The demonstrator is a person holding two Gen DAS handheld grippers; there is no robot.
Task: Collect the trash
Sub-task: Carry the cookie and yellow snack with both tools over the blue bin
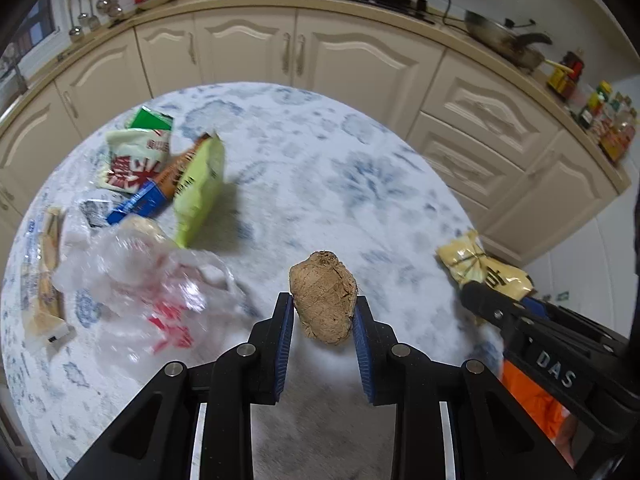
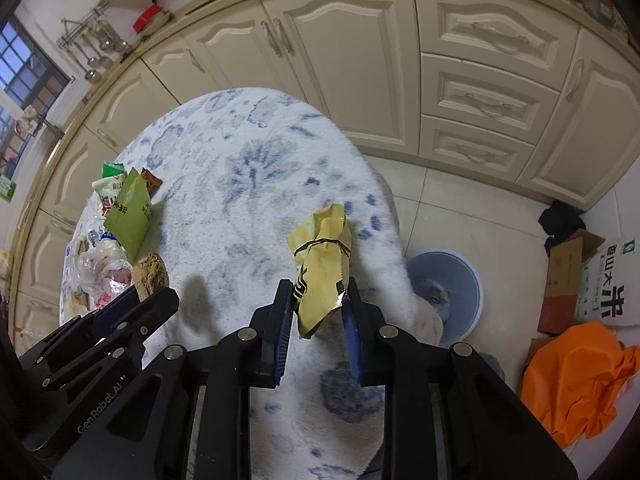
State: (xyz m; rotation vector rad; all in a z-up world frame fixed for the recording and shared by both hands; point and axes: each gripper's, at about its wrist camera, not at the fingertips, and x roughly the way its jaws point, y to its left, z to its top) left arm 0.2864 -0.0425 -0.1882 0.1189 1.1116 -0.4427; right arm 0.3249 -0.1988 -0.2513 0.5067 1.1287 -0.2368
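My left gripper (image 1: 323, 307) is shut on a brown fibrous lump (image 1: 323, 298) and holds it above the blue-patterned white table (image 1: 320, 168). My right gripper (image 2: 318, 300) is shut on a crumpled yellow wrapper (image 2: 322, 268), held above the table's right side; the wrapper also shows in the left wrist view (image 1: 480, 266). A pile of trash lies at the table's left: a green packet (image 1: 198, 188), a white and red bag (image 1: 134, 160), a blue box (image 1: 138, 204) and a clear plastic bag (image 1: 148, 292). The left gripper with the lump (image 2: 150, 274) shows in the right wrist view.
A blue trash bin (image 2: 456, 292) stands on the floor right of the table. A cardboard box (image 2: 568, 276), a rice bag (image 2: 612, 284) and an orange cloth (image 2: 576, 376) lie further right. Cream cabinets (image 1: 296, 48) run behind the table.
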